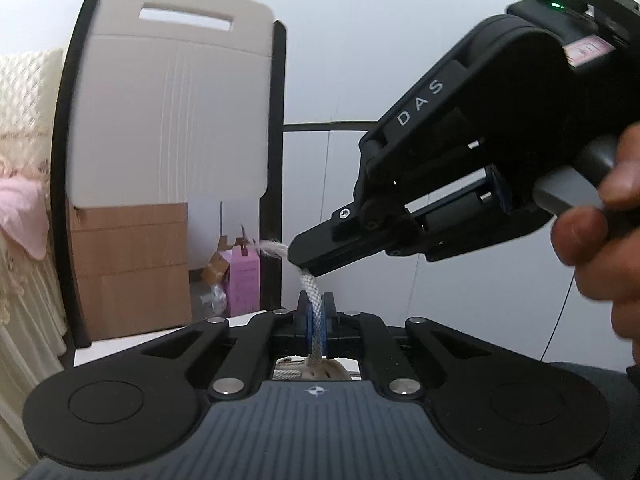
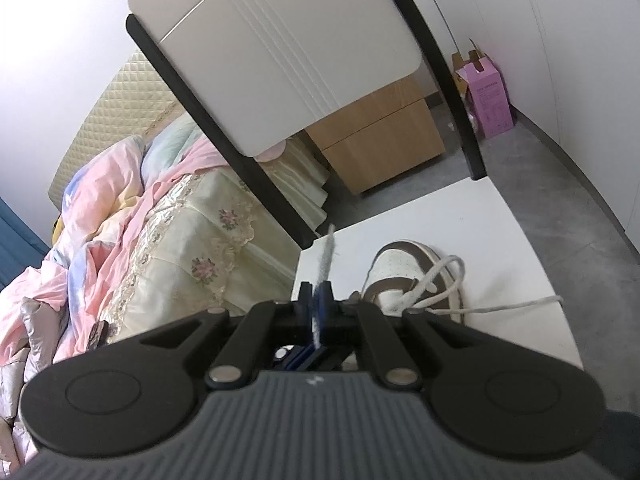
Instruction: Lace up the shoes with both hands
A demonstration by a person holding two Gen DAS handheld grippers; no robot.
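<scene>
In the left wrist view my left gripper point(image 1: 316, 305) is shut on a white shoelace point(image 1: 313, 286), which runs up from the shoe point(image 1: 304, 372) glimpsed below the fingers. My right gripper point(image 1: 301, 261) comes in from the upper right, held by a hand point(image 1: 600, 220), and is shut on the same lace just above; the frayed tip point(image 1: 272, 249) sticks out past it. In the right wrist view my right gripper point(image 2: 318, 297) pinches that lace, its end point(image 2: 329, 248) pointing up. The white and brown shoe point(image 2: 404, 270) lies on the white table point(image 2: 500, 220). Its other lace point(image 2: 520, 305) trails right.
A chair with a white back and black frame point(image 2: 280, 60) stands just beyond the table's far edge. Behind it are a wooden cabinet point(image 2: 380, 136) and a pink box point(image 2: 490, 100) on the grey floor. A bed with pink bedding point(image 2: 120, 220) lies to the left.
</scene>
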